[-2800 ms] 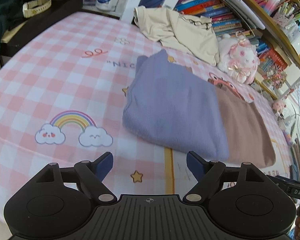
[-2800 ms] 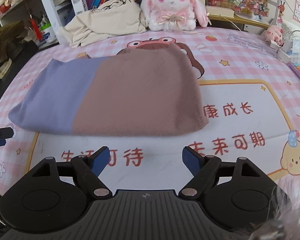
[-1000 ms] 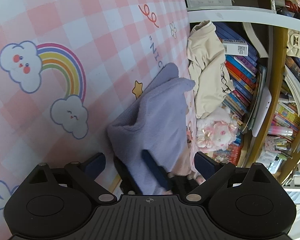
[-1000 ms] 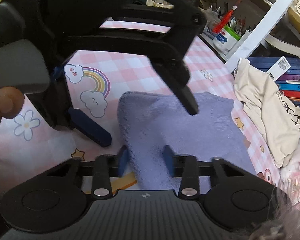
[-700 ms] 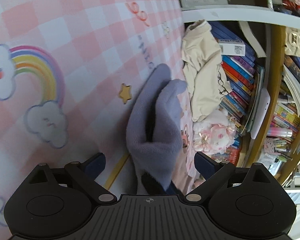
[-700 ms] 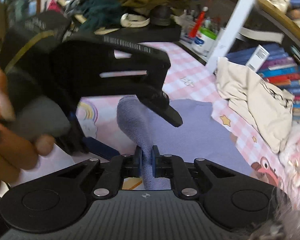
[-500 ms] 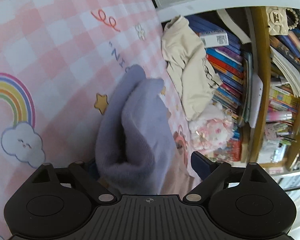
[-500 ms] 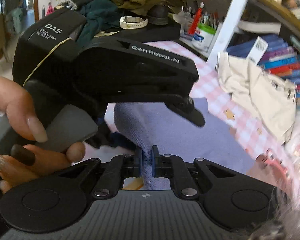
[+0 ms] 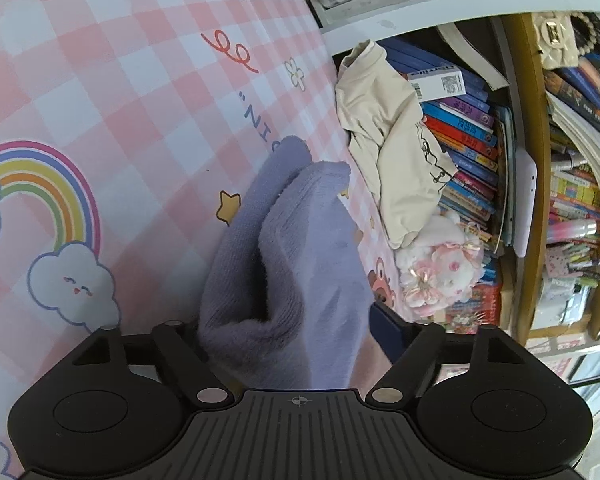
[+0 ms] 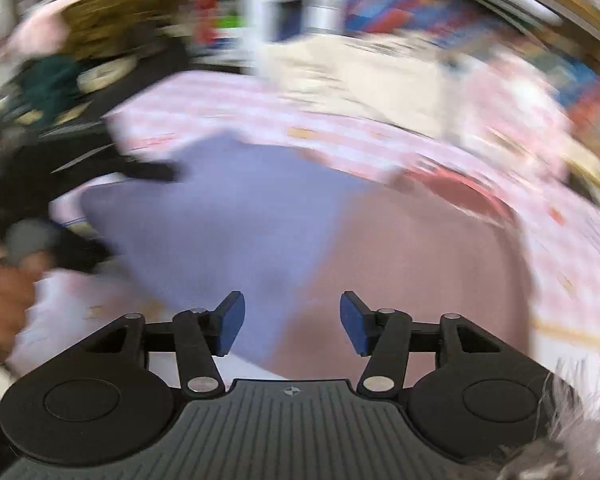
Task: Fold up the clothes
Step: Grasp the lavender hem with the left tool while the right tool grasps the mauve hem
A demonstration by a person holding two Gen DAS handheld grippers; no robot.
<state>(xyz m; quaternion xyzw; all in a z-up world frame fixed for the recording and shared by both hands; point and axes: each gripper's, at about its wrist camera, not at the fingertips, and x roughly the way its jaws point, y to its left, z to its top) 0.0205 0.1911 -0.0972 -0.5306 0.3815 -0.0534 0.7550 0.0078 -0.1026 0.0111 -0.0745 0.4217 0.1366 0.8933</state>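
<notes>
A folded fleece garment, lavender at one end and brown at the other, lies on the pink checked cloth. My left gripper straddles the bunched lavender end, which fills the gap between the wide-apart fingers; the left finger is hidden behind the fabric. My right gripper is open and empty, above the garment's near edge where lavender meets brown. The right wrist view is motion-blurred. The left gripper's black body and the hand holding it show at the left of that view.
A cream shirt and a pink plush rabbit lie at the cloth's far edge against a bookshelf. A dark side table with clothes stands at the back left.
My right gripper has let go of the lavender fold, opened and pulled back. The lavender end now sits bunched between my left gripper's fingers, which have narrowed a little.
</notes>
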